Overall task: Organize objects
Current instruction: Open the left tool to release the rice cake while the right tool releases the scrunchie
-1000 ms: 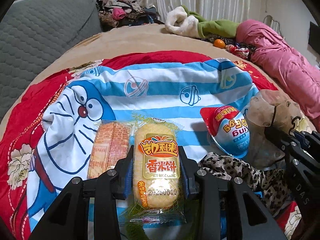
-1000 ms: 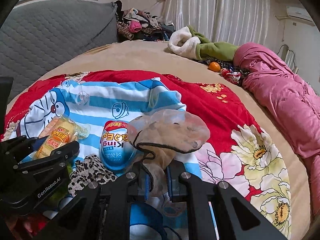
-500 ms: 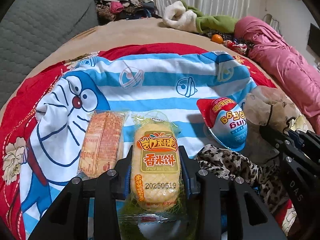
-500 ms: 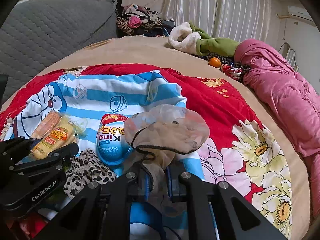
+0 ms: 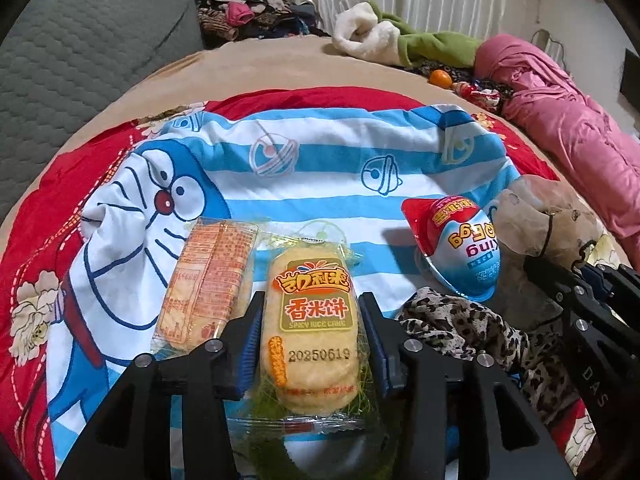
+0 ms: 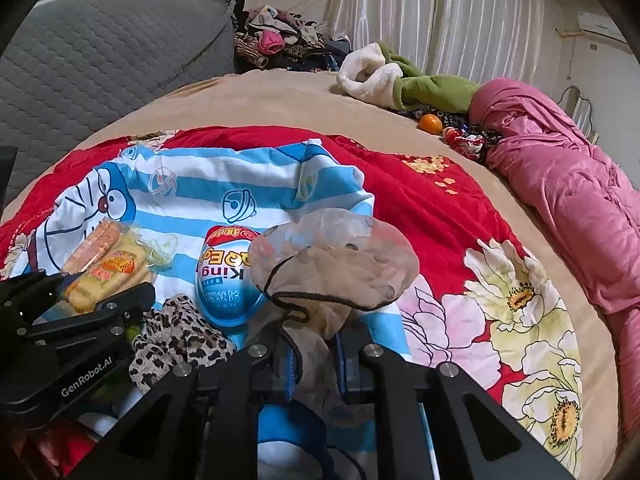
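- The left gripper [image 5: 312, 344] is clamping a packet of spicy rice cakes [image 5: 310, 332] between its blue pads, low over the near part of the Doraemon cloth [image 5: 312, 168].
- The right gripper [image 6: 314, 354] is pinching a sheer beige stocking [image 6: 336, 268] by its bunched neck; the loose part is draping forward beside the King Egg capsule [image 6: 226, 276].
- Risk: the rice cakes are brittle, so a harder squeeze is likely cracking them; the slick wrapper may also be sliding out of the pads.
- Risk: the stocking fabric is thin, so a pull may be dragging it against the capsule or snagging it on the pad edges.
- Risk: the two grippers are working close together and may be colliding over the leopard-print cloth [image 5: 460, 324].
- A second orange snack packet [image 5: 208, 284] is lying just left of the held one; its label is too blurred to read.
- The near ends of both held items are hidden by the gripper bodies.
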Tool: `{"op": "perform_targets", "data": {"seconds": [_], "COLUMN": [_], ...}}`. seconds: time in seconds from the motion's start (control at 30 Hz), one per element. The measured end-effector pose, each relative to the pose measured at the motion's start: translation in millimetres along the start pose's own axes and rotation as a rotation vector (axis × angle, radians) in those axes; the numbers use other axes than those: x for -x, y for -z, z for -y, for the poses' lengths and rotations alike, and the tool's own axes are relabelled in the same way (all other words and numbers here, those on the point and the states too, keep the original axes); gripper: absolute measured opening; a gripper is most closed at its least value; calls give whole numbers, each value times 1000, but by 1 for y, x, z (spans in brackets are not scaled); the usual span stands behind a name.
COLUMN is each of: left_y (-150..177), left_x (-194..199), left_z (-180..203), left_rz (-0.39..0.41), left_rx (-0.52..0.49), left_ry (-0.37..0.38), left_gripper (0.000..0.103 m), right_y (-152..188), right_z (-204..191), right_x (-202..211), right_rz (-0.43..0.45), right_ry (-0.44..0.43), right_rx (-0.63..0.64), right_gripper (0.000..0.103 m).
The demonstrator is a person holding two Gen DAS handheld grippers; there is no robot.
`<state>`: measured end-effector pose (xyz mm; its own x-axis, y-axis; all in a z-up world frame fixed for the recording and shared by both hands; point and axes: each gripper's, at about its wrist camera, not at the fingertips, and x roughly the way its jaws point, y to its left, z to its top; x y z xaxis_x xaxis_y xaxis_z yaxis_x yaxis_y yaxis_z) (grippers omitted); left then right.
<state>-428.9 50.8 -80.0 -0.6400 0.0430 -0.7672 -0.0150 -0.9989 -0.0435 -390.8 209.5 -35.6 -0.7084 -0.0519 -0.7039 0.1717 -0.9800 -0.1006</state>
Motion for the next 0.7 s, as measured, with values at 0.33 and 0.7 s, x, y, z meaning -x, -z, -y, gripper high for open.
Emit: {"op": "perform_targets", "data": {"seconds": [0.33, 0.7], "left_y": [3, 3], "left_x": [8, 16], "left_z": [-6, -9], "left_rz": [16, 26], "left_rx": [4, 6], "left_ry": [-5, -14], "left_gripper": [60, 64], "right_y": [0, -1], "right_z": [2, 0], "right_x": [0, 5], "right_rz": [-11, -7], "right_ry": [-7, -26], "right_rx": [-11, -9], "right_gripper": [24, 42]}}
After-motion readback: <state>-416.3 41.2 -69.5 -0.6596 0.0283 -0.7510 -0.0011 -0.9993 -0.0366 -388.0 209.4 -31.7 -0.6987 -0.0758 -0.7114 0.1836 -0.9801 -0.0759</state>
